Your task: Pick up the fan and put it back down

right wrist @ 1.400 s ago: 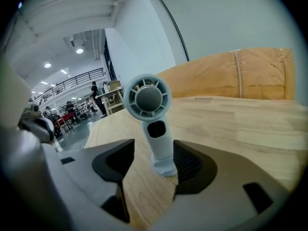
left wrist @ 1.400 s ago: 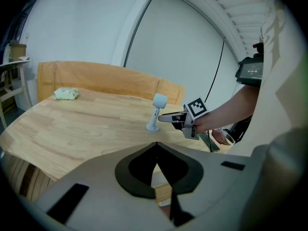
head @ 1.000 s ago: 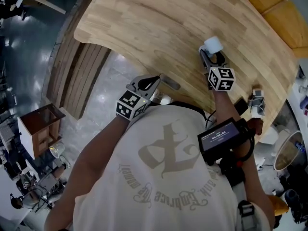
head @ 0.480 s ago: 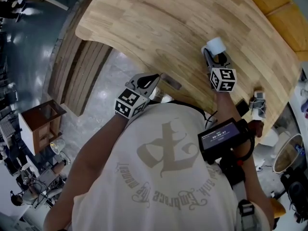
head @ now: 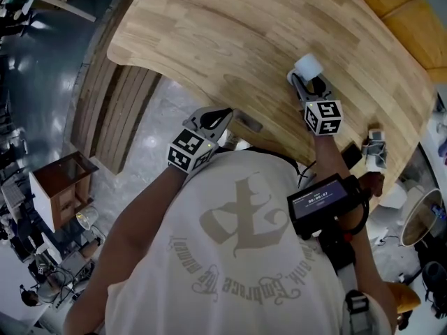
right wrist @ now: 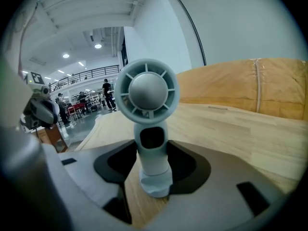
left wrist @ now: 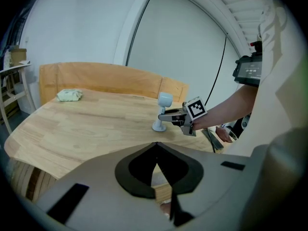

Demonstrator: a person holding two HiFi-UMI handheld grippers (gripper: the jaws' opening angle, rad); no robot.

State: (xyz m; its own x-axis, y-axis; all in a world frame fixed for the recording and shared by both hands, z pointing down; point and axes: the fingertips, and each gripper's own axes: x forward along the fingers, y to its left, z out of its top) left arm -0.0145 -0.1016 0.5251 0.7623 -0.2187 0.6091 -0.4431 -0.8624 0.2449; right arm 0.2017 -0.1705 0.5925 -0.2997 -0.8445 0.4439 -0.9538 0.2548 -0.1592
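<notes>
Right gripper (right wrist: 153, 160) jaws clamp the stem of the upright pale grey plastic fan (right wrist: 147, 88); its base rests on the light wooden table (right wrist: 250, 134); left gripper (left wrist: 155, 148) jaws are together, empty.

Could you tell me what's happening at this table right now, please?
A person is working two handheld grippers at a wooden table. The right tongs are closed around the stem of a small white fan, which stands upright with its base seemingly resting on the tabletop. The left tongs are shut with nothing in them, held back near the table's near edge, taking no part.
</notes>
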